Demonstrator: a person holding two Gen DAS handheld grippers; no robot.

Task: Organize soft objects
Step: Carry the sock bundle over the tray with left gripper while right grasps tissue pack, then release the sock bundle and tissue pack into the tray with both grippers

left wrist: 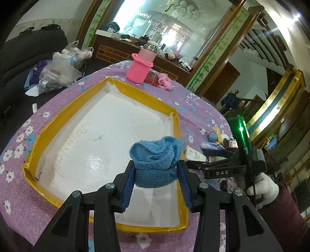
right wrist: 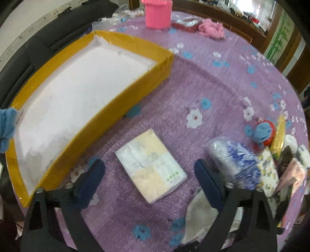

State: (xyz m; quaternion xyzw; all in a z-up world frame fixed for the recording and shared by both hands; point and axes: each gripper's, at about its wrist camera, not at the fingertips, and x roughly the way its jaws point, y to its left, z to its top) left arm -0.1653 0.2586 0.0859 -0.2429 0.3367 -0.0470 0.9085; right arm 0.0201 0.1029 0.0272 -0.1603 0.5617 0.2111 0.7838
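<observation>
We read only one clear marking: the letters "DAS" in white on the black body of our right gripper (left wrist: 208, 155), seen from the left wrist. The tissue pack (right wrist: 151, 166) carries a faint grey logo and a small green label, neither legible to us. Faint scrawl on the white floor of the tray (left wrist: 174, 124) is also unreadable.

Our left gripper (left wrist: 156, 170) has its blue fingers (left wrist: 128, 186) clamped on a bunched blue cloth (left wrist: 155, 160), which bulges up above the pads and hangs over the near part of the yellow-rimmed tray.

Our right gripper (right wrist: 150, 174) points steeply down at the worktop (right wrist: 222, 87), its fingers (right wrist: 91, 174) spread wide on either side of the tissue pack with nothing pressed between them. The pack lies flat on the purple flowered cover, just beside the tray's long yellow wall, its long axis running diagonally from upper left to lower right in the right wrist view.

Right of the pack sits a heap of other soft packets (right wrist: 236, 159), some printed blue and white. At the far edge stand a pink knitted cup (right wrist: 158, 14) and a pink rag (right wrist: 212, 29).
</observation>
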